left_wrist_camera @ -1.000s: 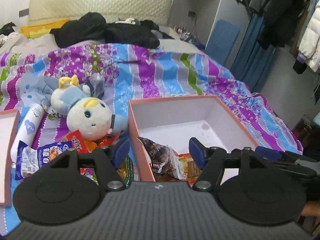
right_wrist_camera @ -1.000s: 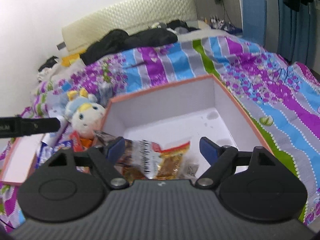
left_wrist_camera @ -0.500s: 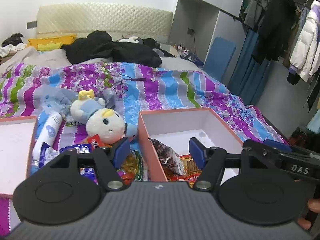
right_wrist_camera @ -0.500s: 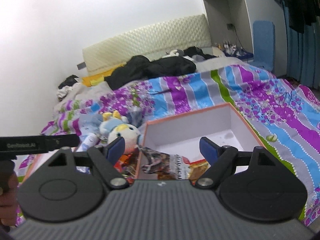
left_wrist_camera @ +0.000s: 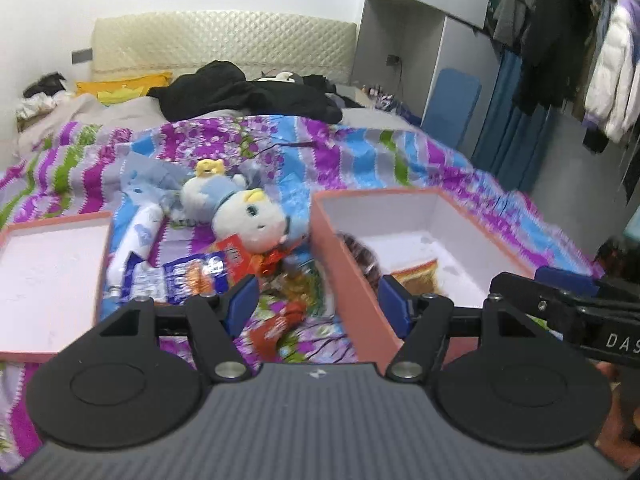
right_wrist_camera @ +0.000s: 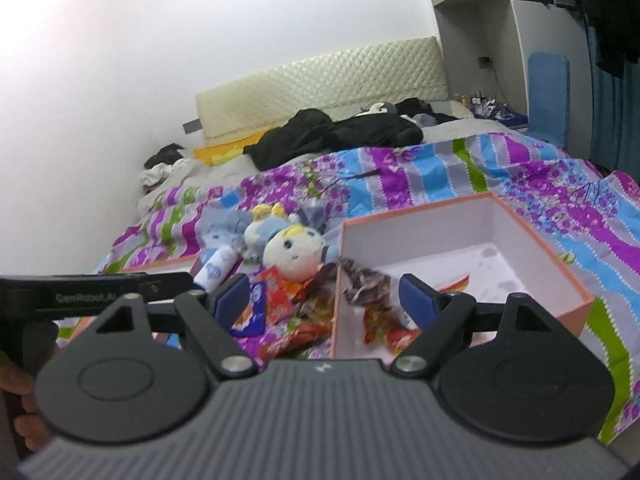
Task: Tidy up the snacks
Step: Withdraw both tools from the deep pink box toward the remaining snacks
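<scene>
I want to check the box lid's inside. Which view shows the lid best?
The left wrist view: the lid lies open side up, nearly whole. The right wrist view shows only a strip of its rim behind the other gripper's handle.

Black left gripper [left_wrist_camera: 318, 304], blue fingers [left_wrist_camera: 243, 298], silver screws, seemingly ribbed grey body
</scene>
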`<state>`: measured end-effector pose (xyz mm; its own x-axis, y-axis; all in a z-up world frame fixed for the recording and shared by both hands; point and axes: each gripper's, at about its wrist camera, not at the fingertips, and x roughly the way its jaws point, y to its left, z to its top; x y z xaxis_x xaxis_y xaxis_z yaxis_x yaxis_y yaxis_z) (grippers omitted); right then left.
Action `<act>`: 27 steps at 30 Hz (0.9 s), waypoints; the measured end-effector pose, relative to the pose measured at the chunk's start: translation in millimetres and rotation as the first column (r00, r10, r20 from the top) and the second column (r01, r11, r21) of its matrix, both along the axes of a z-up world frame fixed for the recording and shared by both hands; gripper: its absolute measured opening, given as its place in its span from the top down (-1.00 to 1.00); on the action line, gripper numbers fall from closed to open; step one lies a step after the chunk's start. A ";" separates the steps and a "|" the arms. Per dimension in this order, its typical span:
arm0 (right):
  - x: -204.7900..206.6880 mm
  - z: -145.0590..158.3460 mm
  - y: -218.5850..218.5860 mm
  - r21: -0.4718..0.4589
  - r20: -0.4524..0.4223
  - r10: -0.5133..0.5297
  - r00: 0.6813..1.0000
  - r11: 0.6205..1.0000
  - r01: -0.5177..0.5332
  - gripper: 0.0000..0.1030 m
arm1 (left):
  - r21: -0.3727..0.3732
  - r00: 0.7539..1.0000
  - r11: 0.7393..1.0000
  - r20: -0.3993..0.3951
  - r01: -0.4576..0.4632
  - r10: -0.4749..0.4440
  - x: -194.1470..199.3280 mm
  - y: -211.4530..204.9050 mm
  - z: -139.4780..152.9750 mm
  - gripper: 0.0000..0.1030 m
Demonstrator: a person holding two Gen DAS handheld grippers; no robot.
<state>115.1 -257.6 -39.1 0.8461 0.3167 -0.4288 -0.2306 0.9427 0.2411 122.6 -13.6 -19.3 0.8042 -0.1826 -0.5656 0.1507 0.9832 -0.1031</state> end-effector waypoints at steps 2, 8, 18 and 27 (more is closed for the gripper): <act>-8.1 -8.4 6.9 0.002 -0.012 0.012 1.000 1.000 -0.012 -0.61 | 0.040 1.000 0.999 0.006 0.000 0.000 -7.5 4.0 -6.7 -0.38; -25.7 -32.0 26.8 -0.019 -0.046 0.034 0.998 0.999 -0.034 -0.61 | 0.029 1.000 1.000 -0.025 -0.009 0.009 -32.8 23.9 -29.5 -0.38; -47.9 -56.4 51.3 -0.036 -0.077 0.070 0.995 0.997 -0.073 -0.61 | -0.055 0.994 0.996 -0.080 -0.076 0.072 -61.3 51.7 -58.6 -0.38; -46.9 -74.5 72.8 -0.083 -0.090 0.071 0.993 0.993 -0.078 -0.61 | -0.066 0.984 0.991 -0.144 -0.115 0.104 -63.1 75.4 -85.6 -0.38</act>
